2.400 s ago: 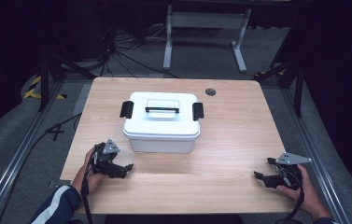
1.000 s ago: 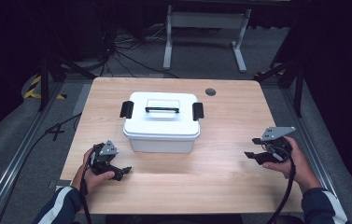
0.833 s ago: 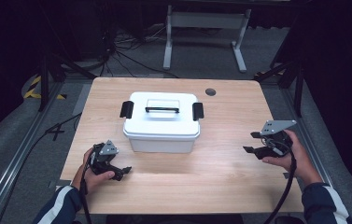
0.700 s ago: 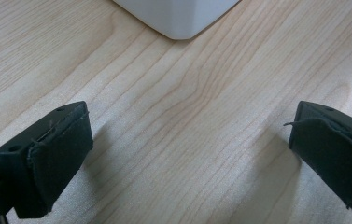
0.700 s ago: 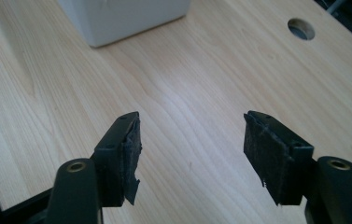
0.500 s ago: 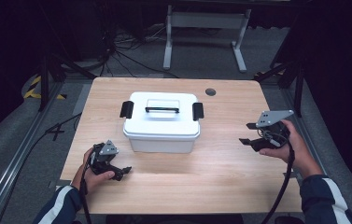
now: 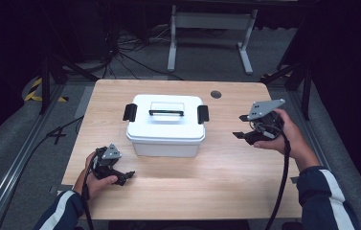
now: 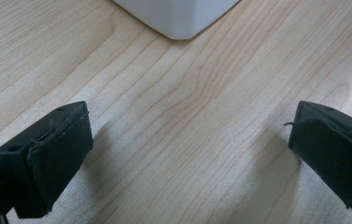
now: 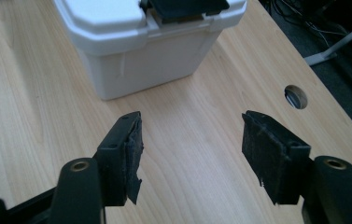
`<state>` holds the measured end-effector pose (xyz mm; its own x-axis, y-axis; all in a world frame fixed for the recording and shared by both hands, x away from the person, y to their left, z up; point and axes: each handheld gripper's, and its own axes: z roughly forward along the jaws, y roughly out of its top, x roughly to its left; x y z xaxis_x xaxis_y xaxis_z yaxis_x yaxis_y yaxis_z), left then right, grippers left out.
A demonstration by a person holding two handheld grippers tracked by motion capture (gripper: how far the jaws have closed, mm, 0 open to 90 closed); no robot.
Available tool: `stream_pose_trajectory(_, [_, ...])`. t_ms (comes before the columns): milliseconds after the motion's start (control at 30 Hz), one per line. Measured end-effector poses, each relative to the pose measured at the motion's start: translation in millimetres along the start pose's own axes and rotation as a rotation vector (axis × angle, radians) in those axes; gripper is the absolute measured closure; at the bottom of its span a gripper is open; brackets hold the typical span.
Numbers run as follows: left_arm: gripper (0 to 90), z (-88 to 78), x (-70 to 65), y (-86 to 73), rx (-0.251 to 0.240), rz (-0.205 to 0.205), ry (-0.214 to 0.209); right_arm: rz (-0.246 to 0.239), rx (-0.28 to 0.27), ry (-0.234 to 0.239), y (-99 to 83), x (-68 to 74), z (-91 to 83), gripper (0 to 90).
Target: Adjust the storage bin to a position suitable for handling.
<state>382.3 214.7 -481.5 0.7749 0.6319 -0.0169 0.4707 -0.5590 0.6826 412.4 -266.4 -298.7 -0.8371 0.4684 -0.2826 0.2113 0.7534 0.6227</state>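
A white lidded box (image 7: 166,125) with a black handle and a black latch (image 7: 203,114) on each end stands mid-table. My left gripper (image 7: 125,176) rests low on the table near the box's front left corner, jaws open and wide apart (image 8: 187,154) over bare wood, with the box's corner (image 8: 178,16) just ahead. My right gripper (image 7: 239,126) is held above the table to the right of the box, pointing at its right end. Its jaws are open (image 9: 192,149) with nothing between them, and the box (image 9: 136,51) and its right latch (image 9: 183,9) lie ahead.
The wooden table (image 7: 226,177) has a round cable hole (image 7: 216,94) at the back right, also seen beside the right jaw (image 9: 296,97). Metal rails run along both sides of the table. Cables and a stand's legs lie on the floor beyond the far edge.
My right gripper has risen from the table's near right corner and moved away from me and left toward the box's right end. The left gripper has stayed put.
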Motion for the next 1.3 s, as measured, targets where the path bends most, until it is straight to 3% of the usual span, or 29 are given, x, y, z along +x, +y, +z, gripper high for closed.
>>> stream_pose_trajectory(633, [0.2, 0.1, -0.1, 0.0, -0.001, -0.002, 0.000, -0.132, 0.010, 0.056, 66.8, 5.9, 23.5, 44.2])
stream_pose_trajectory(1300, [0.2, 0.0, -0.1, 0.0, -0.001, -0.002, 0.000, -0.228, 0.071, 0.085, 113.9, 18.3, 55.9, 48.5])
